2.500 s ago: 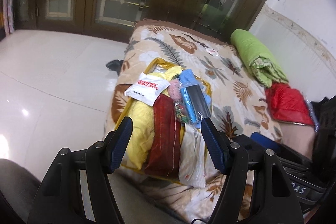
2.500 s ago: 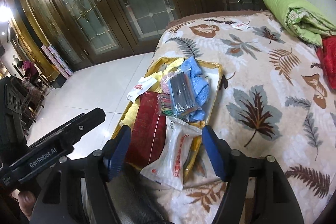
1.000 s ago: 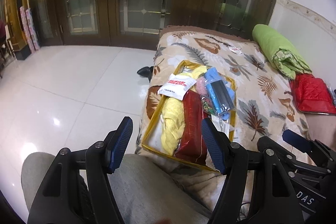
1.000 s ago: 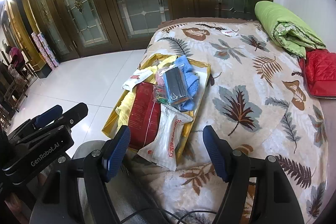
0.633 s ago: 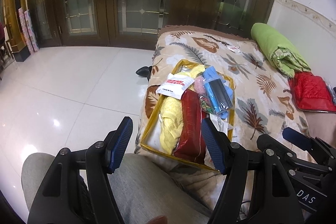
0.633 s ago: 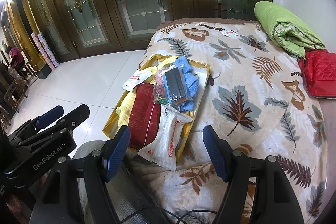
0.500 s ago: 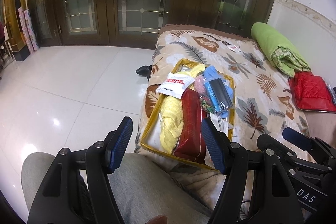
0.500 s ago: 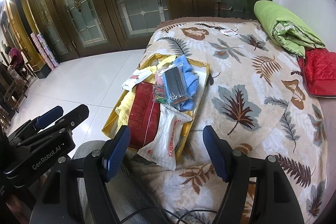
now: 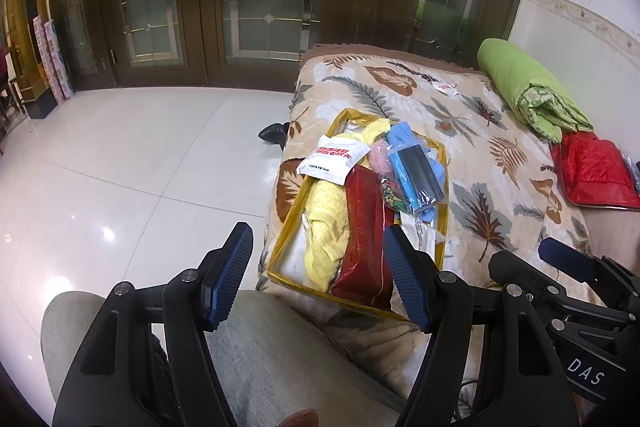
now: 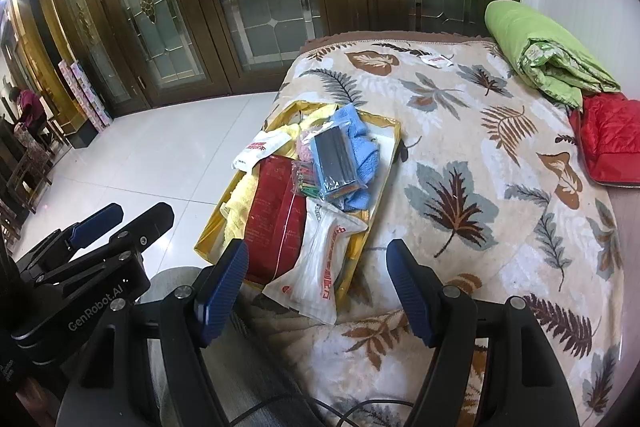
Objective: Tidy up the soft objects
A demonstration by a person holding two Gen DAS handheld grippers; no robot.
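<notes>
Soft packets (image 10: 320, 267) ahead of both spread, empty grippers: left gripper (image 9: 316, 275), right gripper (image 10: 316, 291). Probably light, slippery film; pinch the white bag's edge.

Bed (image 10: 500, 247) with leaf-print blanket, yellow-rimmed clear pouch (image 10: 384, 155) piled with soft packets near its left edge, folded green quilt (image 10: 544, 51), red quilted item (image 10: 612, 143), small white packet (image 10: 437, 59) far end

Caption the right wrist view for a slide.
Open right gripper hovers before a yellow-trimmed clear bag heaped with soft packets on a leaf-print blanket.
</notes>
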